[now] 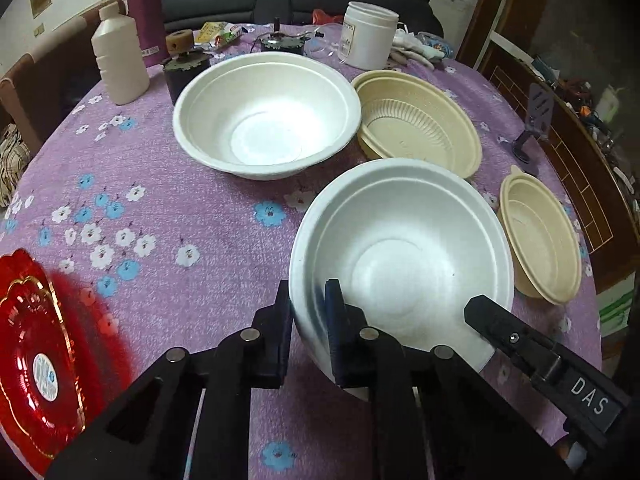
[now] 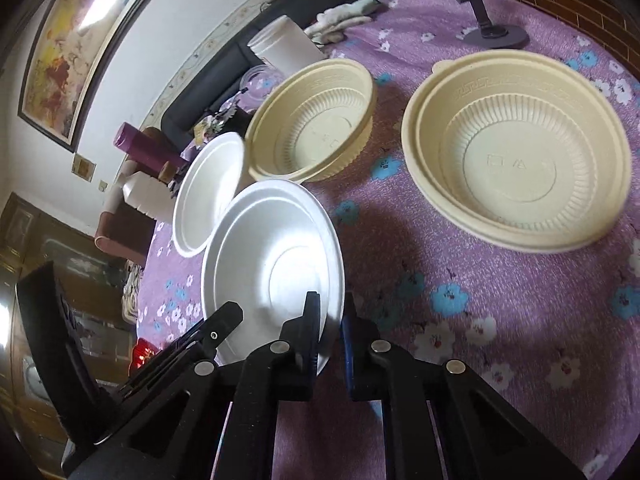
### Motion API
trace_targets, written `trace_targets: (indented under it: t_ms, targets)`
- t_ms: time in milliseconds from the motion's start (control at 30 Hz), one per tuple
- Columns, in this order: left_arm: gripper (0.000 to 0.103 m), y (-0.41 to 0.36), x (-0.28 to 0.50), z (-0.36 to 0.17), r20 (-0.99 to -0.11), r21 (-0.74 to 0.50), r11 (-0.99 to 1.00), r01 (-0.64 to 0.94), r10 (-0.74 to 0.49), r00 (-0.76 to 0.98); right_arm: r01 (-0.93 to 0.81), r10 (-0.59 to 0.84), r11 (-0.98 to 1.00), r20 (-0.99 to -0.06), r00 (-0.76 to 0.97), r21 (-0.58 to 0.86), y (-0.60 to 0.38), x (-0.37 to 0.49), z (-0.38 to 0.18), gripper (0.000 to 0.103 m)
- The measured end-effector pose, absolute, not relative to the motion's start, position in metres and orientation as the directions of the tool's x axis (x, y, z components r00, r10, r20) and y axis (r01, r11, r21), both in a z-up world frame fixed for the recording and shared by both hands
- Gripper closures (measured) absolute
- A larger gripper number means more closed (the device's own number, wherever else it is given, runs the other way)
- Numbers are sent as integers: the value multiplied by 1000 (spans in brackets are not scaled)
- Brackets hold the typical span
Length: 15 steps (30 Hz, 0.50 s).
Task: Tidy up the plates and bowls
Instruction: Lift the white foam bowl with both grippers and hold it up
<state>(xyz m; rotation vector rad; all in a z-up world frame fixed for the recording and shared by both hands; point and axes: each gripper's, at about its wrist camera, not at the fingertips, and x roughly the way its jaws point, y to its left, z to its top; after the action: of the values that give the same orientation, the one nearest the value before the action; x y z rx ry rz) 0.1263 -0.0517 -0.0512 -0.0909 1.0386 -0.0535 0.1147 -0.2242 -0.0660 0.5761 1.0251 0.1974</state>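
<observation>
1. Your left gripper is reaching in low and level, its fingers clamping the near rim of the white foam bowl, which is tilting above the purple tablecloth.
2. Your right gripper is angling in sideways, pinching that bowl's opposite rim.
3. Beyond, a second white bowl and two beige bowls are sitting upright.

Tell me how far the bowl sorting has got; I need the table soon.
Nothing looks stacked yet. In hand: the near white bowl, its rim pinched by both the left gripper and the right gripper. Left: the far white bowl, two beige bowls and the red plate.
</observation>
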Motion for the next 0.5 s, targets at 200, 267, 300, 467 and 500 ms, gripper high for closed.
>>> trace_targets:
  t_ms: [200,267,300,467,500]
  targets:
    - [90,-45,111,-44,-850,-102,995,-2,-86,520,80,414,844,-741,529,530,-218,98,-58,93]
    - [90,-43,106,-43,-847,-100,995,-3,-84,525,74,416,845,-738,530,529,-216,93,-56,93]
    - [90,-42,103,-42,-845,-100,995,-4,-83,528,70,416,847,-738,532,528,-215,89,-55,93]
    - [90,-36,91,-41,-840,-98,995,-9,-78,538,53,412,854,-736,536,517,-207,77,-52,93]
    - [90,-35,90,-41,-839,-100,995,-10,-79,538,52,412,855,-736,537,516,-206,75,-52,93]
